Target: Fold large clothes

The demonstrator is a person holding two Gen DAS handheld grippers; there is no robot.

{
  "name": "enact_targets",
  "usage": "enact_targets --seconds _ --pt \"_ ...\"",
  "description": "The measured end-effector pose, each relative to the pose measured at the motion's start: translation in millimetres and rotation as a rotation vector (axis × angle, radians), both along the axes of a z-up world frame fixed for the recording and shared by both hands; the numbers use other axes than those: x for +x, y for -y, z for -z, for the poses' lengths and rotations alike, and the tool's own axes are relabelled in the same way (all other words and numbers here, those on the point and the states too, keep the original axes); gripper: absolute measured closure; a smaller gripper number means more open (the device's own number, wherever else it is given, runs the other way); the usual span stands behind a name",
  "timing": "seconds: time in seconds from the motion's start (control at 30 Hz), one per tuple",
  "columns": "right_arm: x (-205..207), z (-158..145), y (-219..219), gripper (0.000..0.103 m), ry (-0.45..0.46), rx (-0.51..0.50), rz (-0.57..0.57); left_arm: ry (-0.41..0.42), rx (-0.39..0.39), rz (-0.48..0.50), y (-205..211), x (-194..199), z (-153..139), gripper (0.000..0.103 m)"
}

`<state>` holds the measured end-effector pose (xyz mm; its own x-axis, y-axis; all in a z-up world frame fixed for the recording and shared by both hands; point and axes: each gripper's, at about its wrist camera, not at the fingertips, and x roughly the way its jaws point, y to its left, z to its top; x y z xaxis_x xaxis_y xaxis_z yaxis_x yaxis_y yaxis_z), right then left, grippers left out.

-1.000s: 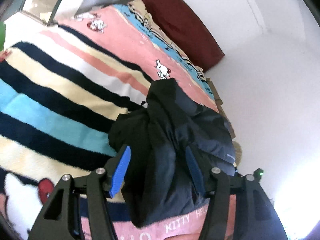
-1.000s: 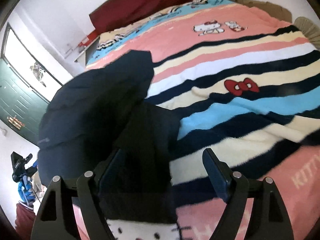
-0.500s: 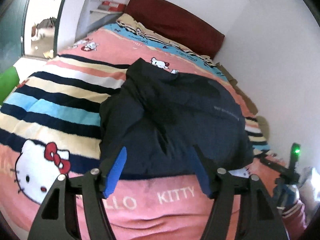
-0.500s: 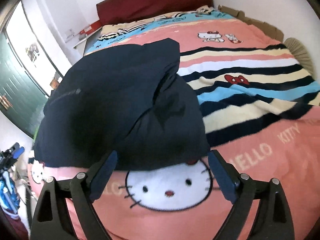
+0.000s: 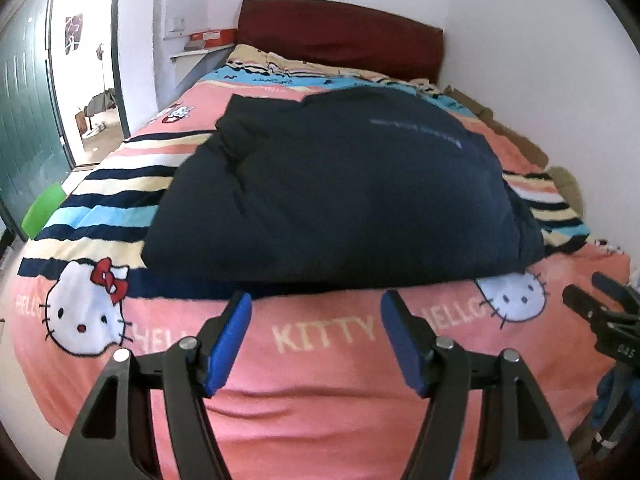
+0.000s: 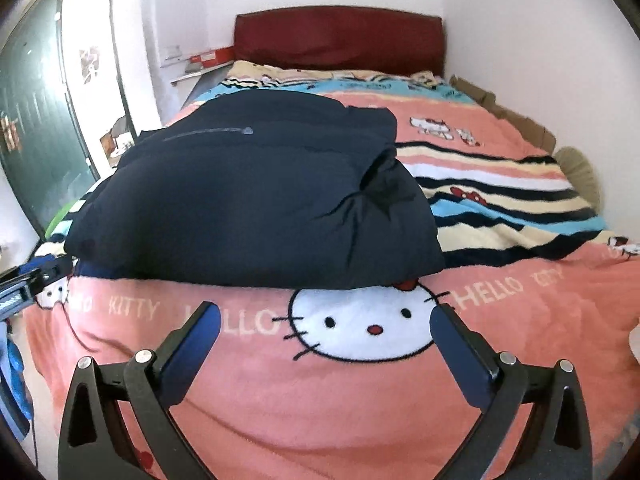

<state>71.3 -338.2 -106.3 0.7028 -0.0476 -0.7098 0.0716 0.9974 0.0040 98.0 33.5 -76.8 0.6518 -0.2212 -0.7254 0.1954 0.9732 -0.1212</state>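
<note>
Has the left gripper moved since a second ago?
Yes. The left gripper has pulled back off the dark jacket toward the foot of the bed; its open jaws now frame the KITTY lettering on the blanket.

Your jacket [image 5: 344,184]: dark navy. Blanket [image 6: 360,380]: pink, Hello Kitty print, navy/cream/blue stripes. Headboard [image 6: 340,38]: maroon. Your finger pads [image 5: 230,344]: blue.

Black angular frames with silver screws are seen on the left gripper [image 5: 316,322] and right gripper [image 6: 326,330]; blue pads [image 5: 228,344] line the fingers.
</note>
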Motion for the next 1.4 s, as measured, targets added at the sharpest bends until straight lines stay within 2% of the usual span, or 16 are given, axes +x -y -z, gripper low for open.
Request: enact_targets --seconds 0.2,0.33,0.47,0.9,1.4 --pt "-16.0 5.2 -6.0 0.0 -0.003 -0.014 0.006 -0.02 0.064 0.002 22.1 -12.4 11.0 0.038" --pt "-23.4 9.8 -6.3 0.0 -0.008 -0.017 0.006 0.003 0.112 -0.007 31.7 -20.5 13.5 0.038" --pt "-27.4 10.5 -5.5 0.0 -0.003 -0.016 0.008 0.011 0.09 0.007 35.0 -23.7 9.6 0.038" --pt "-29.5 -0.4 -10.0 0.0 0.037 -0.041 -0.009 0.081 0.117 0.002 42.3 -32.4 -4.8 0.038" --pt "-31.9 -6.7 -11.1 0.0 0.024 -0.043 -0.011 0.085 0.143 -0.017 37.7 -36.7 -11.0 0.038"
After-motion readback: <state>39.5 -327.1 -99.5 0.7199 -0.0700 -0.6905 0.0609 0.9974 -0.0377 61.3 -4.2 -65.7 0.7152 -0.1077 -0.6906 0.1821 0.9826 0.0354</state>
